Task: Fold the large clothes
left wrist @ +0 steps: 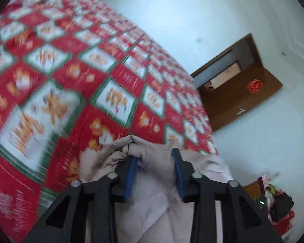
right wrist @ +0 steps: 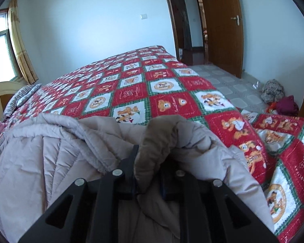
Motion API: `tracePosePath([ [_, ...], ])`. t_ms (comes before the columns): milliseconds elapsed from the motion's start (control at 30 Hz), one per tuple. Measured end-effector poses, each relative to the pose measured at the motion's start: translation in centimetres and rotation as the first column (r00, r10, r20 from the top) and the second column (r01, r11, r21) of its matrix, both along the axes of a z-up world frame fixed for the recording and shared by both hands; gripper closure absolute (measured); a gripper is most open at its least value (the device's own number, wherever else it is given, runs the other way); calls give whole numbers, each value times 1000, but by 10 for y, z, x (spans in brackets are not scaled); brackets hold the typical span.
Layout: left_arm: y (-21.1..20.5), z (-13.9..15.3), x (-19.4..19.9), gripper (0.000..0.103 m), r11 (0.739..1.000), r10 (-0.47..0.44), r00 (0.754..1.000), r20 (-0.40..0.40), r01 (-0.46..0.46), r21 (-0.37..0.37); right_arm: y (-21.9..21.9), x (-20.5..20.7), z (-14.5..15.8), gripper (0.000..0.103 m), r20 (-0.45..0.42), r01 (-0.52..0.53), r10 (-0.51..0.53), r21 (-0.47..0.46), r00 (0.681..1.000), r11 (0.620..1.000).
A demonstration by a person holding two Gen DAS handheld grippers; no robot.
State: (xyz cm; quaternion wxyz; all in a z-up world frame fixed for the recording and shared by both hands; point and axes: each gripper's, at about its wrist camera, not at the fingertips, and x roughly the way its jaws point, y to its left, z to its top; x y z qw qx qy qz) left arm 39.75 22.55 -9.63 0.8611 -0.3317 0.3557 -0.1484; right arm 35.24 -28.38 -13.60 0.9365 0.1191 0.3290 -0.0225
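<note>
A beige quilted padded coat lies bunched on a bed, on a red, white and green checked bedspread printed with cartoon bears. The right gripper has its jaws narrow, closed on a plush fold of the coat's edge, while the left gripper has its blue-padded jaws partly apart with coat fabric between them, the pads not pressing it. Beyond the bed are pale walls, a tiled floor, a brown wooden door and a heap of clothes on the floor.
</note>
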Motion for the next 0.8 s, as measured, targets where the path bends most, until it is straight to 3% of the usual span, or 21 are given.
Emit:
tracePosePath([
  [33,1,13,-5,48,999,8,1000,24,-9,42,1,2,-1,83,-6,1,-1,10,1000,1000],
  [67,4,29,-13,26,991,51,997,59,-58,122,0,4,0,83,-19,0,1,26,1000,1000],
  [100,7,43,-24,17,973,103,990,97,-121,199,-2,5,3,82,-36,-4,6,46,999,999],
  [133,10,56,-35,12,950,143,980,136,-174,258,-3,6,7,80,-41,-9,12,70,999,998],
  [200,12,73,-50,12,939,137,977,162,-180,292,-8,-4,28,72,18,-9,6,136,1000,991],
  [233,10,77,-56,12,935,132,979,155,-175,309,-10,-14,42,57,67,-6,-4,159,998,987],
  [267,4,79,-62,12,929,125,980,155,-171,329,-11,-28,56,30,119,0,-20,166,993,986],
  [333,-25,78,-72,12,907,63,982,176,-130,401,-3,-55,80,14,212,9,-37,132,977,991],
  [400,-70,69,-80,12,865,-35,980,196,-69,497,21,-76,94,18,217,-53,38,63,975,997],
  [467,-105,55,-80,12,834,-111,971,213,-25,551,49,-81,96,62,175,-120,118,1,978,993],
  [533,-143,40,-74,12,810,-162,963,213,6,587,80,-84,89,83,118,-170,177,-68,977,983],
  [600,-170,24,-61,12,805,-173,967,188,29,592,103,-78,70,85,71,-192,198,-72,978,979],
  [733,-188,-10,-42,12,839,-169,976,139,69,539,127,-58,26,85,21,-197,199,-53,980,979],
  [800,-187,-25,-43,12,831,-158,973,166,41,554,129,-52,4,85,25,-187,189,-65,982,980],
])
